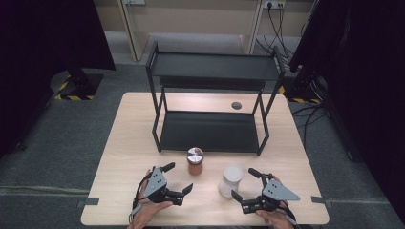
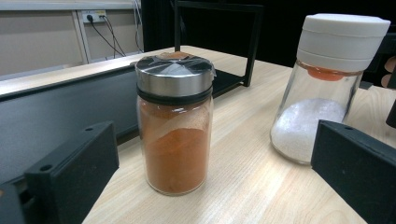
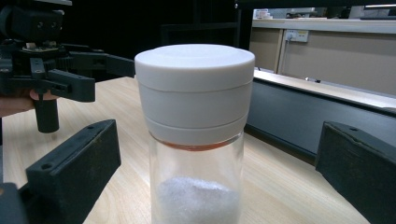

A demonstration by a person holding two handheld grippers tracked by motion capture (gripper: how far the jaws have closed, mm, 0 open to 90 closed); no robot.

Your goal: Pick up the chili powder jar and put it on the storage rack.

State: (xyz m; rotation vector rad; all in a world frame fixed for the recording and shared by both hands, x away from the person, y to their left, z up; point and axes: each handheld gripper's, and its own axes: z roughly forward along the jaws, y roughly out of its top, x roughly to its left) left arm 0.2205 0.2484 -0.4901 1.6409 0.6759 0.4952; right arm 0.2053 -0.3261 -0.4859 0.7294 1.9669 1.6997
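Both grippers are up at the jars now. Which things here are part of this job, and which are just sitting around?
Likely in play, judging by where the open grippers point:
- glass jar of orange powder with a metal lid, ahead of the left gripper
- glass jar of white powder with a white cap, between the right gripper jaws
- black two-tier metal rack, probably the destination

Just there:
- small dark round disc on the wooden table

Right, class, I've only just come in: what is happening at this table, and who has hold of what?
A person holds a gripper in each hand, both open and gripping nothing. The left gripper faces a jar of orange powder with a metal lid; the right gripper faces a white-capped jar of white grains. Both jars stand upright on the wooden table, in front of a black two-tier shelf whose tiers show nothing on them.
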